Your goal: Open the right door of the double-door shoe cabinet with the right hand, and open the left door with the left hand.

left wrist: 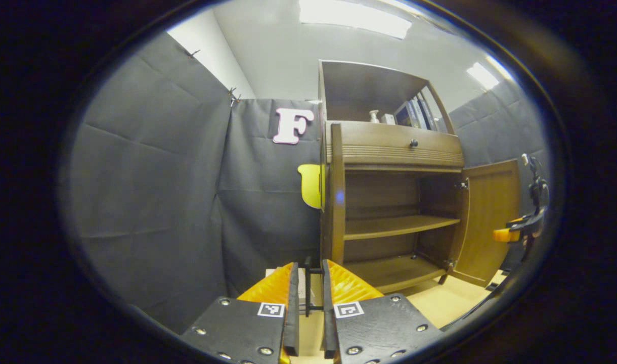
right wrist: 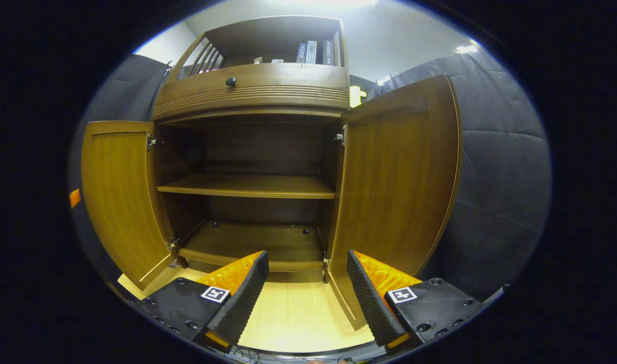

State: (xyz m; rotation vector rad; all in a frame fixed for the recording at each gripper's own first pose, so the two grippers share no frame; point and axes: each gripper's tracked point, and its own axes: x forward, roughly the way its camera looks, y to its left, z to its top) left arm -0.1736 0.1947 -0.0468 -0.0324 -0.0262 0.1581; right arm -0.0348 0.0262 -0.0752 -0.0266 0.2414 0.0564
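The brown shoe cabinet (right wrist: 253, 91) stands with both doors swung wide. In the left gripper view the left door (left wrist: 335, 197) shows edge-on, and its thin black handle (left wrist: 308, 288) runs between the fingers of my left gripper (left wrist: 309, 263). Those fingers are only narrowly apart, with a slim gap on each side of the bar. The right door (right wrist: 399, 187) hangs open just right of my right gripper (right wrist: 306, 253), which is open and holds nothing. The right gripper (left wrist: 513, 232) also appears beside the right door's outer edge. An orange bit of the left gripper (right wrist: 75, 197) peeks past the left door (right wrist: 119, 197).
Inside are a middle shelf (right wrist: 248, 185) and a bottom board (right wrist: 253, 240), both bare. Above sits a drawer with a dark knob (left wrist: 413, 143), and an upper shelf carries books (right wrist: 313, 52) and a bottle (left wrist: 373, 116). Pale wooden floor (right wrist: 293, 313) lies in front.
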